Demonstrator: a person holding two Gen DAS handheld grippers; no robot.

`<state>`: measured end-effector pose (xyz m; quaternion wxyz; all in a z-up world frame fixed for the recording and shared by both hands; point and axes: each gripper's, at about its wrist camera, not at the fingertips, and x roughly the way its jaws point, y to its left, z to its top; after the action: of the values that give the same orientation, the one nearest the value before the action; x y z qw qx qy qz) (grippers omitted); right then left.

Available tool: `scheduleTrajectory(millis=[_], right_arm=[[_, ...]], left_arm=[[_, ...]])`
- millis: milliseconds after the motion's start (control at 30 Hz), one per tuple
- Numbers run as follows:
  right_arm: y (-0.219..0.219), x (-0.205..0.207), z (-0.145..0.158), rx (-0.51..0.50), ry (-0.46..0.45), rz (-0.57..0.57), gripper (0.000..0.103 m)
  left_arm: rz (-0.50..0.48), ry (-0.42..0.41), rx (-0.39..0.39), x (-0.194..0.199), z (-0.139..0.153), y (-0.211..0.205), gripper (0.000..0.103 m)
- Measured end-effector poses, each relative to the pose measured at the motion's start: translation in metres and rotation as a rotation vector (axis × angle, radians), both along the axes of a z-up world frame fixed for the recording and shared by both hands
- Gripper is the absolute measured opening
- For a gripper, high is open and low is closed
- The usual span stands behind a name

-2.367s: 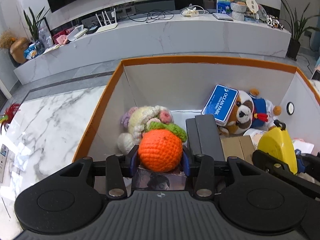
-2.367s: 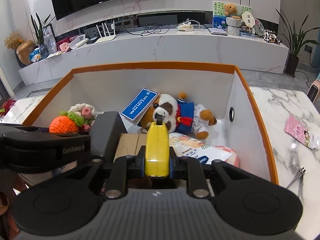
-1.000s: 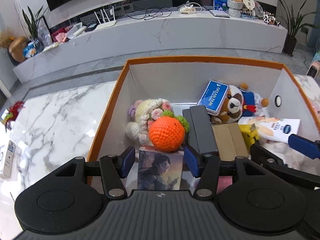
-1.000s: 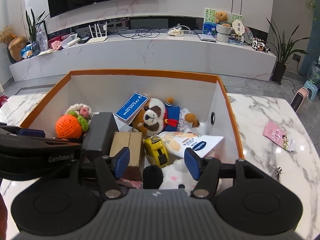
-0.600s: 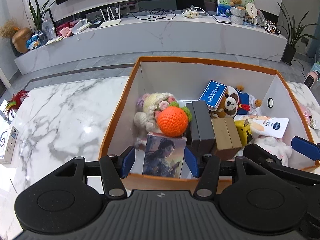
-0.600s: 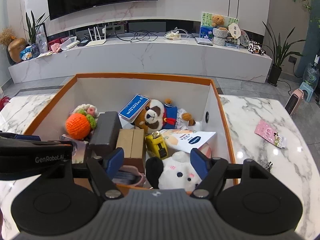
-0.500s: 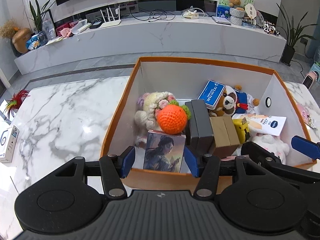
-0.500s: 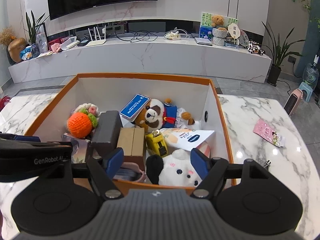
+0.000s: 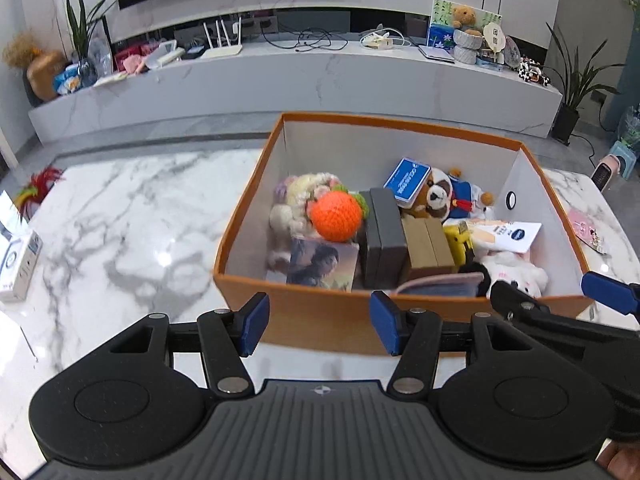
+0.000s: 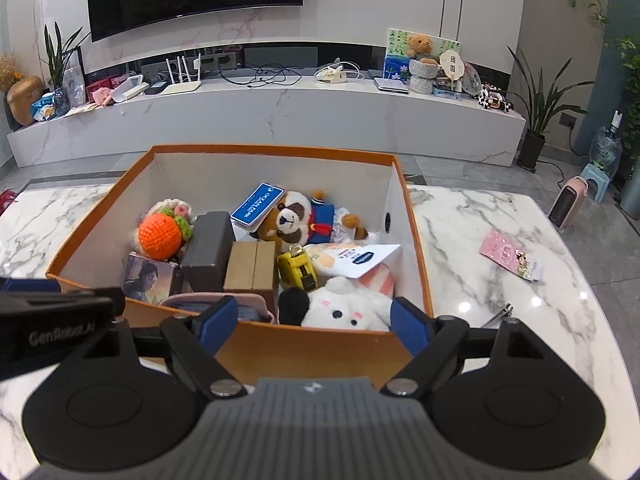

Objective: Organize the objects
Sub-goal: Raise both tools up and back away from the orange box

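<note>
Comparing: earlier I gripped the crocheted orange [image 9: 335, 216] and the yellow tape measure [image 10: 301, 268]; now both lie in the box.
Box: the orange box [image 9: 320, 322] on the marble table [image 9: 120, 232] also holds plush toys, a dark case [image 9: 382, 236] and, I think, a photo card [image 9: 320, 258].
Left gripper [image 9: 318, 322]: fingers spread, empty, before the box's near wall.
Right gripper [image 10: 314, 326]: jaws opening, nothing between them.

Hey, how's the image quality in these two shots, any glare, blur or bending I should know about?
Left wrist view: soft blur on the crochet doll beside the orange ball; ceiling light glares off the marble table. Right wrist view: sharper, bright spots on the table right of the box. Both: fisheye bends the TV bench, corners go dark.
</note>
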<state>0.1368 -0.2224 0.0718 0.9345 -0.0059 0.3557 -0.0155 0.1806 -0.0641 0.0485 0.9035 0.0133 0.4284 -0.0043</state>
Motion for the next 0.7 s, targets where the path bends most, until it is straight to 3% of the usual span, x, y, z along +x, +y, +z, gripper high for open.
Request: scheduleTrajectory(millis=[700], right_arm=[[0.007, -0.013, 0.01, -0.032, 0.002, -0.01, 0.091]], left_arm=[[0.034, -0.002, 0.082, -0.013, 0.013, 0.0, 0.069]])
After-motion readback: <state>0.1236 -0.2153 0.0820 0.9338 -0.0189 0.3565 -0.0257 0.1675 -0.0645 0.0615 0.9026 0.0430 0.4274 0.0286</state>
